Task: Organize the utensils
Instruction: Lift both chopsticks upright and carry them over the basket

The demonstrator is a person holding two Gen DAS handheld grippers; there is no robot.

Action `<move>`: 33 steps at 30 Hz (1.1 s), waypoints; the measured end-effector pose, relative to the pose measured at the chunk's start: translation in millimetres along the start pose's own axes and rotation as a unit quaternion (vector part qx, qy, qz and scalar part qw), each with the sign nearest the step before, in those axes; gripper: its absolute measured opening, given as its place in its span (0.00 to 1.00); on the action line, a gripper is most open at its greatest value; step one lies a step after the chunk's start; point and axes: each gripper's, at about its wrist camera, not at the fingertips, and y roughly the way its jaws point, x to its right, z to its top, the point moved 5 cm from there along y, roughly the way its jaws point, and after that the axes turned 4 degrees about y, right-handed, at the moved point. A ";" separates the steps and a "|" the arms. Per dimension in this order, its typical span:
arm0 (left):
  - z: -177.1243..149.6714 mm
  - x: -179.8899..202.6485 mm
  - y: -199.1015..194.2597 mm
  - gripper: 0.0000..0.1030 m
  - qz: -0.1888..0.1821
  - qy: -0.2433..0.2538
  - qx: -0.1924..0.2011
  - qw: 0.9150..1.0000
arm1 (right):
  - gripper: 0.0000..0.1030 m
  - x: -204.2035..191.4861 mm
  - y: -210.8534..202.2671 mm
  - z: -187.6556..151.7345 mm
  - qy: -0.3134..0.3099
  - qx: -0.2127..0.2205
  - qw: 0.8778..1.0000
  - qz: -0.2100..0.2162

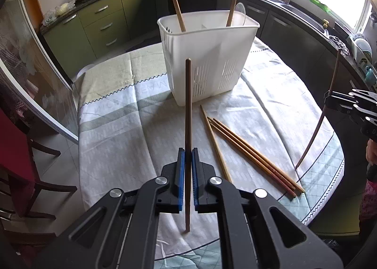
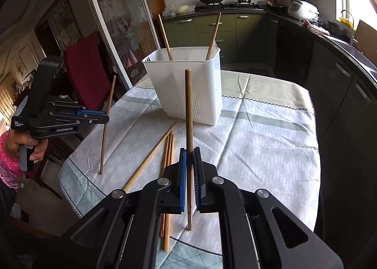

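A white slotted utensil holder [image 1: 207, 57] stands on the table, also in the right wrist view [image 2: 186, 85], with two chopsticks [image 1: 174, 0] upright in it. My left gripper [image 1: 188, 153] is shut on a dark brown chopstick [image 1: 188, 104], held upright above the cloth; it also shows in the right wrist view [image 2: 107, 119]. My right gripper [image 2: 190, 153] is shut on another dark brown chopstick [image 2: 188, 108], upright; it shows at the right edge of the left wrist view [image 1: 326, 99]. Three loose chopsticks [image 1: 247, 151] lie on the cloth between the grippers, also in the right wrist view [image 2: 165, 151].
The table has a pale patterned cloth [image 1: 122, 113]. A red-backed chair [image 2: 82, 61] and a glass sliding door [image 2: 117, 21] stand on the left side. Kitchen counters with a sink [image 1: 304, 12] and a stove [image 2: 221, 5] ring the room.
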 end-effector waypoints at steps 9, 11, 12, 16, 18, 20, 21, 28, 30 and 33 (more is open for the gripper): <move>-8.2 3.7 -28.4 0.06 0.000 0.005 0.028 1.000 | 0.06 -2.4 -9.8 -8.2 -0.003 0.008 1.000 0.000; -10.3 5.7 -30.8 0.06 0.001 0.009 0.030 1.000 | 0.06 -3.7 -10.9 -8.7 -0.006 0.008 1.000 0.000; -10.9 6.7 -31.4 0.06 0.000 0.009 0.031 0.999 | 0.06 -4.7 -12.4 -9.7 -0.007 0.008 1.000 -0.001; -10.8 8.3 -36.7 0.06 -0.005 0.009 0.037 0.999 | 0.06 -5.6 -14.8 -9.4 -0.007 0.011 1.000 -0.001; -8.1 8.7 -40.8 0.06 -0.005 0.010 0.042 0.999 | 0.06 -4.8 -16.8 -7.0 -0.005 0.015 1.000 0.001; -3.9 9.2 -46.2 0.06 -0.006 0.011 0.049 0.999 | 0.06 -5.2 -19.9 -3.9 -0.005 0.020 1.000 0.001; -1.3 9.8 -49.2 0.06 -0.006 0.012 0.054 0.998 | 0.06 -5.8 -21.2 -2.4 -0.006 0.022 1.000 0.002; 32.9 11.3 -76.6 0.06 -0.023 0.011 0.088 0.996 | 0.06 -9.5 -28.0 3.8 -0.011 0.029 0.999 0.003; 49.3 10.3 -88.8 0.06 -0.025 0.011 0.104 0.994 | 0.06 -7.9 -28.3 4.0 -0.011 0.028 1.000 0.002; 79.5 6.2 -108.9 0.06 -0.027 0.007 0.131 0.991 | 0.06 -6.1 -28.6 3.3 -0.011 0.026 1.000 0.000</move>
